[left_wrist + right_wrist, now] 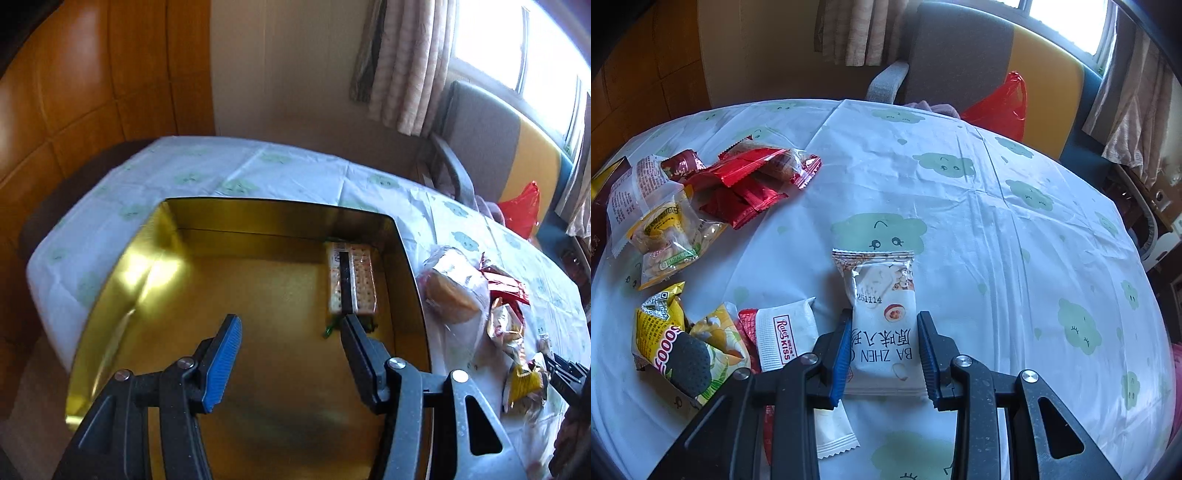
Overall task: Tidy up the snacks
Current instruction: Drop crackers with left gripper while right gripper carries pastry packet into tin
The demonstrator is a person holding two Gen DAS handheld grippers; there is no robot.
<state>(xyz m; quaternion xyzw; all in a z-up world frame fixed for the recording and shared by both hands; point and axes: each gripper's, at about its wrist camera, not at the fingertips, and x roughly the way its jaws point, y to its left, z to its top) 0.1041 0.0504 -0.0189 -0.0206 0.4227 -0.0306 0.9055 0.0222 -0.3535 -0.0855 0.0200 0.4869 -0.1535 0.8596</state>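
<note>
My left gripper (pixel 290 332) is spread wide with nothing in it, over the gold tin (pixel 410 266) on the desk (pixel 258 166). One cracker pack (pixel 352 282) lies in the tin's far right corner. My right gripper (pixel 882 334) has its pads on both sides of the white Ba Zhen pack (pixel 882 317), clamped. Loose snack pile (pixel 713 206) sits left on the desk.
</note>
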